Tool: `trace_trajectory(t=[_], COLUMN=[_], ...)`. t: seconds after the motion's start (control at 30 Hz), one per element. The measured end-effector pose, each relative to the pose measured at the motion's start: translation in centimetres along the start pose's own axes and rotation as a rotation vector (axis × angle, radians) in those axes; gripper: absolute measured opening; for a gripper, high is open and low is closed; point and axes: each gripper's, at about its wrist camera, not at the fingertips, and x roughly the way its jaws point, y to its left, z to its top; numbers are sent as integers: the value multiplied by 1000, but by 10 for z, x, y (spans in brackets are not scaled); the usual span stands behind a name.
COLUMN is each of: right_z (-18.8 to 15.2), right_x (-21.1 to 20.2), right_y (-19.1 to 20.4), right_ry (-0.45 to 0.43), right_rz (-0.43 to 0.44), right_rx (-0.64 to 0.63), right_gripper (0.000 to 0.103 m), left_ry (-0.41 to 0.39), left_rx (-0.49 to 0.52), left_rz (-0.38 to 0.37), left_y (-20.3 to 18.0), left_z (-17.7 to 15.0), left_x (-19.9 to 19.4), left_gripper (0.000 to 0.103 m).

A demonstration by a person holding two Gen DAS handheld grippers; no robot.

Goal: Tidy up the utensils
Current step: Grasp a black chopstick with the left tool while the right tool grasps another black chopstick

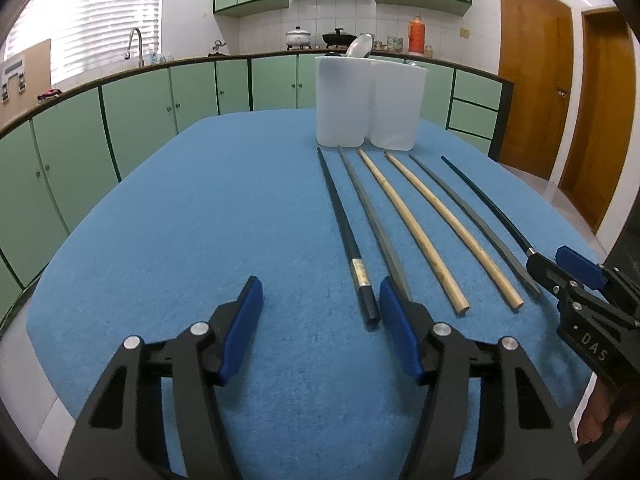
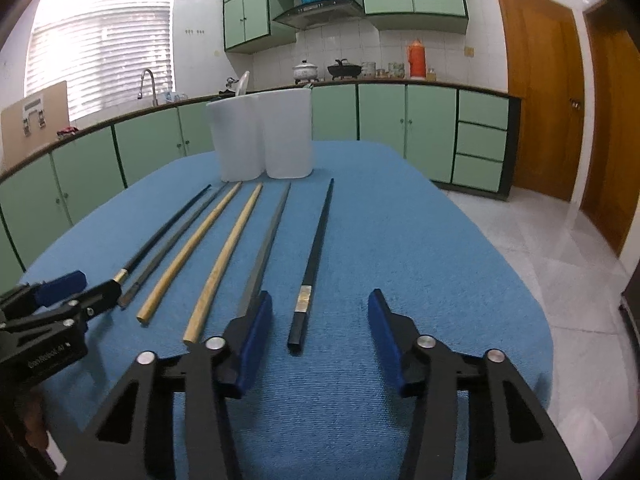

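Several chopsticks lie side by side on the blue tablecloth: a black one at each end, two grey ones, and two wooden ones in the middle. My left gripper is open; the leftmost black chopstick ends between its fingers, close to the right pad, with no pad pressing on it. My right gripper is open around the near end of the rightmost black chopstick. Two white tubs stand at the far ends of the chopsticks, with a spoon in one.
From each wrist view the other gripper shows at the side: the right gripper and the left gripper. The cloth's rounded edge drops off to a tiled floor on the right. Green cabinets and wooden doors ring the room.
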Motion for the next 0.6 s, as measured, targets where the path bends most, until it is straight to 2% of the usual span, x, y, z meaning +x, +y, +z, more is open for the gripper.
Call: trace_trajectory(t=[0.13, 0.3, 0.47, 0.6], right_z=[-3, -6, -6, -6], right_x=[-1, -3, -4, -5], right_y=[-2, -2, 3, 10], right_ry=[-25, -54, -59, -59], right_rz=[-21, -47, -61, -75], right_rx=[11, 19, 11, -28], right_gripper=[39, 33, 29, 19], left_ry=[-22, -39, -49, -56], left_rx=[-4, -2, -4, 1], left_rz=[9, 6, 5, 7], left_y=[-3, -7, -11, -13], left_z=[-2, -4, -5, -7], left_x=[0, -2, -4, -5], left_gripper=[55, 42, 34, 23])
